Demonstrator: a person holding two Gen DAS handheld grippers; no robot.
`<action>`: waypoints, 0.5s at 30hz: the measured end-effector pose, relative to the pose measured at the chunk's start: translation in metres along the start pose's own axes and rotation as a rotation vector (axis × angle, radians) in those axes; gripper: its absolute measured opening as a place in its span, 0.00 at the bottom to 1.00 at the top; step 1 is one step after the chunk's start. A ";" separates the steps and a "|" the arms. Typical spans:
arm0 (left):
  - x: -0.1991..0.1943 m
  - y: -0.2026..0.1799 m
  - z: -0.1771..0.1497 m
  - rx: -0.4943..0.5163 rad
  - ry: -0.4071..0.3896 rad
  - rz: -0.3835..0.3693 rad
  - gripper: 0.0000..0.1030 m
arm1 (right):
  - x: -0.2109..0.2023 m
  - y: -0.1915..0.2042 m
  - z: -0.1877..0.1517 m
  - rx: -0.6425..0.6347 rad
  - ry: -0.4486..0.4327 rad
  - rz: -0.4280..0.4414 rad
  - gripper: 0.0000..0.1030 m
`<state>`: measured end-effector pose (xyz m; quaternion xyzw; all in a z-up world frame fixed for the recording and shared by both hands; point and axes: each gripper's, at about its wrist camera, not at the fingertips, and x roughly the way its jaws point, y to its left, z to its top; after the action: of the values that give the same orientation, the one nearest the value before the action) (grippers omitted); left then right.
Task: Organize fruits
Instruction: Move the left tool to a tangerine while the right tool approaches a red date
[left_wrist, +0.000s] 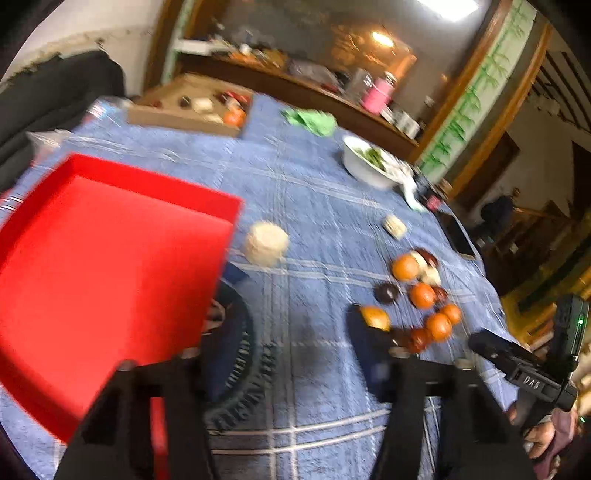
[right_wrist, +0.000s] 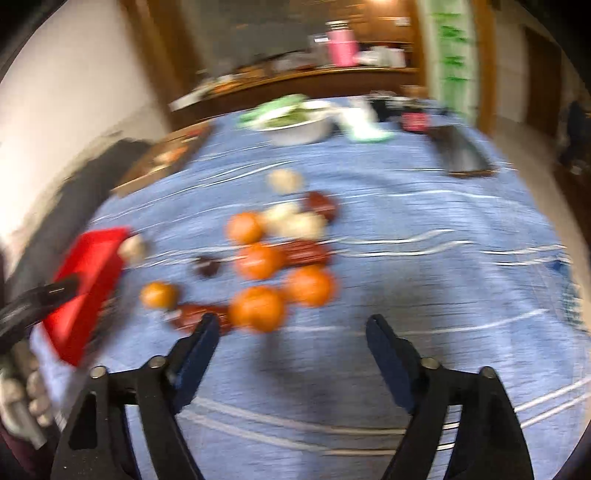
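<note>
A pile of fruit lies on the blue checked tablecloth (left_wrist: 306, 206): several oranges (left_wrist: 423, 295), dark brown fruits (left_wrist: 386, 292) and pale ones (left_wrist: 430, 275). An empty red tray (left_wrist: 107, 266) sits tilted at the left in the left wrist view, over the left finger. My left gripper (left_wrist: 295, 317) is open, low over the cloth beside the tray. In the blurred right wrist view the oranges (right_wrist: 256, 308) lie just ahead of my open, empty right gripper (right_wrist: 291, 328). The red tray (right_wrist: 88, 288) shows at the far left there. The right gripper's body (left_wrist: 532, 369) shows at lower right.
A pale round lump (left_wrist: 266, 242) lies by the tray's corner. A white bowl of greens (left_wrist: 369, 164), a green cloth (left_wrist: 310, 120), a cardboard box (left_wrist: 192, 107) and a phone (left_wrist: 458, 236) stand farther back. A dark printed patch (left_wrist: 236, 350) marks the cloth.
</note>
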<state>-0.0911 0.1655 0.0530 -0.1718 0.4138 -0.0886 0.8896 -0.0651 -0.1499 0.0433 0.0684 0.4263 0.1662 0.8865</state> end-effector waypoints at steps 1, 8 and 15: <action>0.003 -0.004 -0.002 0.013 0.010 -0.013 0.44 | 0.002 0.008 -0.002 -0.019 0.007 0.032 0.69; 0.011 -0.025 -0.003 0.089 0.022 -0.048 0.44 | 0.032 0.070 -0.010 -0.248 0.027 0.050 0.60; 0.029 -0.030 0.001 0.119 0.072 -0.056 0.44 | 0.059 0.075 -0.002 -0.356 0.056 -0.037 0.54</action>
<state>-0.0723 0.1291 0.0440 -0.1269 0.4345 -0.1441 0.8800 -0.0496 -0.0593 0.0183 -0.1022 0.4158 0.2244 0.8754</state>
